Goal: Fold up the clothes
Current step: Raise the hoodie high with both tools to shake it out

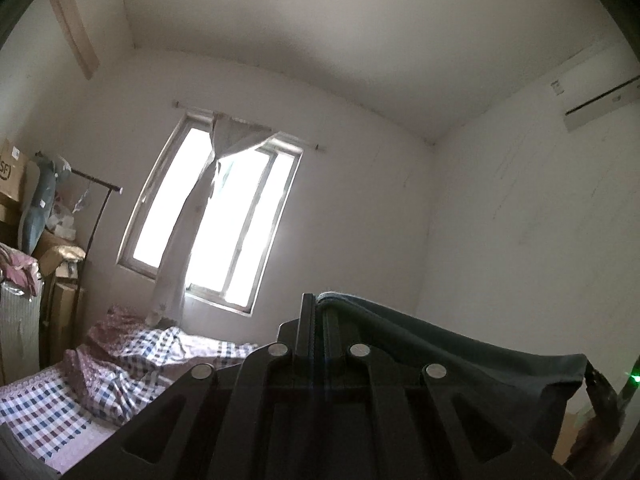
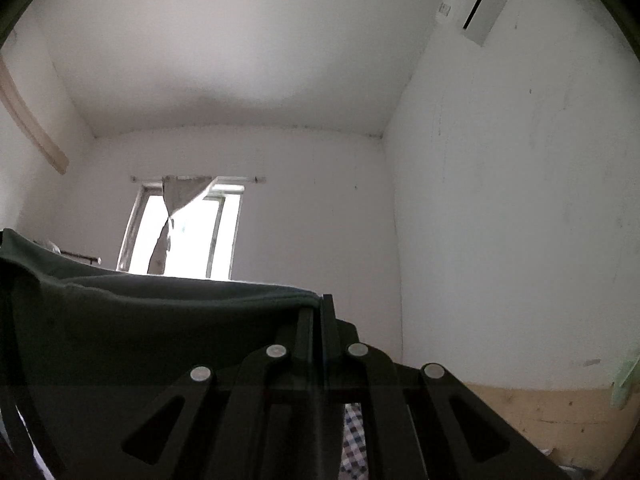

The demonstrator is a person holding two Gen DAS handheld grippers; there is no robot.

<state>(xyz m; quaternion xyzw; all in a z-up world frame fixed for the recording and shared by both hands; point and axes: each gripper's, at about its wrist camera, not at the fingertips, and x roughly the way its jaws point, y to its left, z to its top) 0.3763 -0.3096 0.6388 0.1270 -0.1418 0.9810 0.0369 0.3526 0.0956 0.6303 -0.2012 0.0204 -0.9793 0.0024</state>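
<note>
A dark green garment (image 1: 460,356) hangs stretched in the air between both grippers. My left gripper (image 1: 318,304) is shut on its one top corner, and the cloth runs off to the right and down. At the far right of the left wrist view the other gripper (image 1: 600,388) pinches the opposite corner. In the right wrist view my right gripper (image 2: 318,308) is shut on the garment (image 2: 160,320), which spreads left and sags below the fingers. Both grippers point upward toward the ceiling.
A bed with a checked sheet and rumpled quilt (image 1: 120,364) lies below at the left. Boxes, a clothes rack (image 1: 96,216) and piled items stand along the left wall. A bright window (image 1: 216,216) faces me; an air conditioner (image 1: 596,96) hangs on the right wall.
</note>
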